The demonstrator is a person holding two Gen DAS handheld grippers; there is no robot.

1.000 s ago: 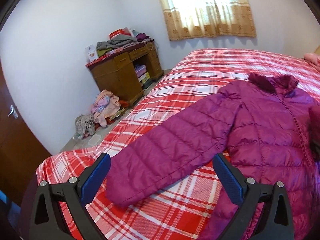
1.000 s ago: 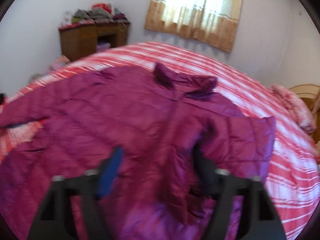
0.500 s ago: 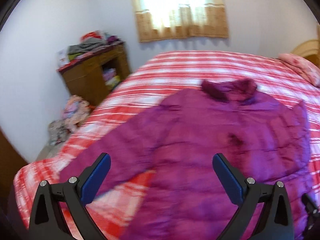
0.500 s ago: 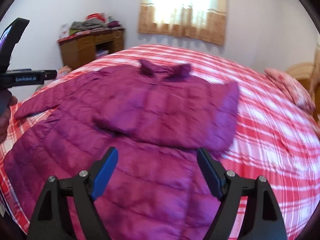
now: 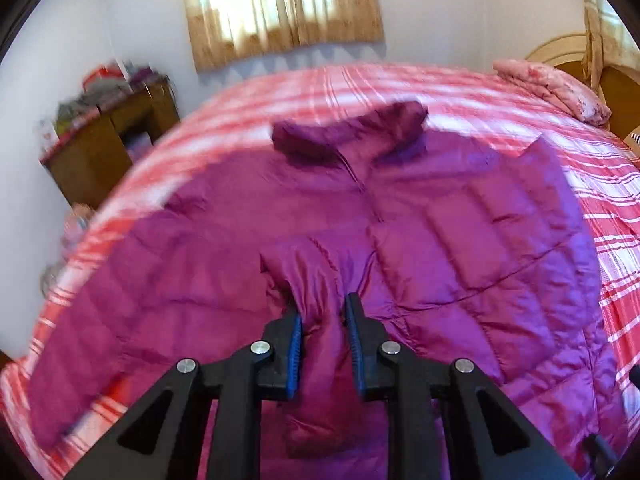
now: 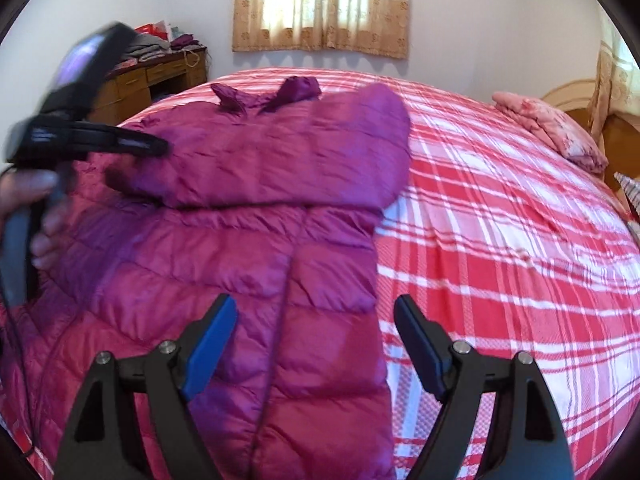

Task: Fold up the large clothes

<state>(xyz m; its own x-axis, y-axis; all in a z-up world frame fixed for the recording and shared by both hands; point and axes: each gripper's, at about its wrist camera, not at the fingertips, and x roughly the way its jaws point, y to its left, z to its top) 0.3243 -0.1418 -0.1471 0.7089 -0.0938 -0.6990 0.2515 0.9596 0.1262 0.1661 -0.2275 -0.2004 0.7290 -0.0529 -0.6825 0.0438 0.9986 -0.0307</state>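
A magenta puffer jacket [image 5: 460,240] lies face up on the red plaid bed [image 5: 608,216], collar away from me. One sleeve [image 6: 280,160] is folded across its chest; the other sleeve [image 5: 120,304] stretches out to the left. My left gripper [image 5: 322,304] is closing, its blue pads pinching a fold of jacket fabric by the folded sleeve's cuff. The right wrist view shows a hand [image 6: 36,208] holding that gripper at the left. My right gripper [image 6: 316,308] stands open above the jacket's [image 6: 320,360] right front edge, with nothing pressed between its pads.
A wooden desk [image 6: 132,84] piled with clothes stands against the far left wall. Loose clothes [image 5: 76,220] lie on the floor beside it. A pink pillow [image 6: 552,132] and a headboard [image 6: 616,136] are at the right. A curtained window [image 6: 320,4] is behind the bed.
My left gripper swung right from the outstretched sleeve to the jacket's middle and its wide jaws closed onto fabric. The right gripper shifted right, toward the jacket's edge, and stayed open.
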